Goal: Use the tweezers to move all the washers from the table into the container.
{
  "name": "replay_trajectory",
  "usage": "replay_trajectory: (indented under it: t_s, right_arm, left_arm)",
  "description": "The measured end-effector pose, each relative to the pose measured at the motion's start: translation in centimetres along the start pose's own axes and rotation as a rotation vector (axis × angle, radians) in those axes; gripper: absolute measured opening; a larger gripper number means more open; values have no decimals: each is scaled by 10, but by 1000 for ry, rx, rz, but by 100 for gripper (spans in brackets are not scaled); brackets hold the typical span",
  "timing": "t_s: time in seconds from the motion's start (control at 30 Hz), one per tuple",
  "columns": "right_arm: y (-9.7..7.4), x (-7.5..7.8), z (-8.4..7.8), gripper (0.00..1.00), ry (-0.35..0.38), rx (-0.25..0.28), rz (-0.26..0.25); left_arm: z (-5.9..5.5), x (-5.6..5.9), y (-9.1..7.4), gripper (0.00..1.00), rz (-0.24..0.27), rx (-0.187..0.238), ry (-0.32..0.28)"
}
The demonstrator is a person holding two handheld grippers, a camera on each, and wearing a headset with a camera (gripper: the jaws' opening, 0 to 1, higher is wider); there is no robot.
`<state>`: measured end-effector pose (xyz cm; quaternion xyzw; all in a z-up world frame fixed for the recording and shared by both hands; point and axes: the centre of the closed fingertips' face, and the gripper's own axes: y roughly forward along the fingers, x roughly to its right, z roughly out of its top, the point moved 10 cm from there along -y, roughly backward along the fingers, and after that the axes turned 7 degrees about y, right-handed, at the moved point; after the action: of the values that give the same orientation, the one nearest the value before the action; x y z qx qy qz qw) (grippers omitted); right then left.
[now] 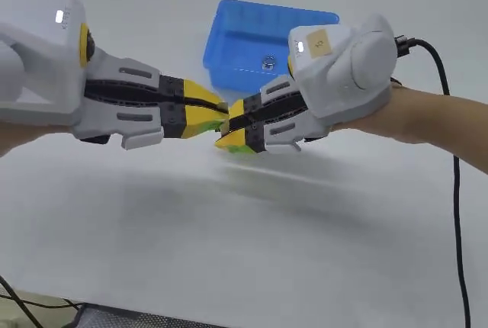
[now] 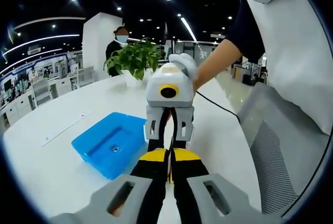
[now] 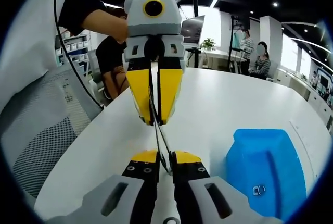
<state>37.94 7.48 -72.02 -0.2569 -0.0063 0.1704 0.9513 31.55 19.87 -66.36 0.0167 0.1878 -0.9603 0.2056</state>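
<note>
My two grippers meet tip to tip above the white table [image 1: 229, 252]. The left gripper [image 1: 222, 114] comes in from the left, the right gripper [image 1: 229, 133] from the right. In the right gripper view, thin metal tweezers [image 3: 158, 125] run from the right gripper [image 3: 166, 164] up into the yellow jaws of the left gripper [image 3: 154, 99]. Both grippers are shut on the tweezers. The blue container [image 1: 259, 34] stands just behind them with a washer [image 1: 268, 62] inside. That washer [image 3: 256, 189] also lies in the container [image 3: 268, 161] in the right gripper view.
A black cable [image 1: 456, 175] trails from the right gripper across the table's right side. A potted plant [image 2: 134, 60] stands at the table's far end. People sit and stand in the office beyond. A mesh chair [image 3: 47, 140] is beside the table.
</note>
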Motion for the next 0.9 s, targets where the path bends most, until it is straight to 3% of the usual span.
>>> replay_trajectory:
  t_s: [0.3, 0.53, 0.6, 0.63, 0.73, 0.83, 0.9]
  right_arm:
    - [1, 0, -1, 8, -33, 4, -1]
    - [2, 3, 0, 8, -16, 7, -28]
    - [1, 2, 1, 8, -16, 6, -27]
    - [1, 1, 2, 8, -16, 5, -29]
    - [-3, -2, 8, 8, -16, 13, -37]
    - [-6, -3, 14, 8, -19, 16, -57]
    - [-9, -4, 17, 8, -10, 32, -69]
  left_arm:
    - [-2, -1, -2, 6, -3, -14, -9]
    - [-2, -6, -4, 9, 37, -28, -23]
    - [0, -6, -6, 14, 37, -3, -41]
    - [4, -6, -7, 15, 47, 28, -47]
    - [7, -6, -10, 23, 50, 39, -78]
    - [12, -2, -12, 28, 78, 33, -69]
    - [16, 1, -15, 33, 103, 59, -75]
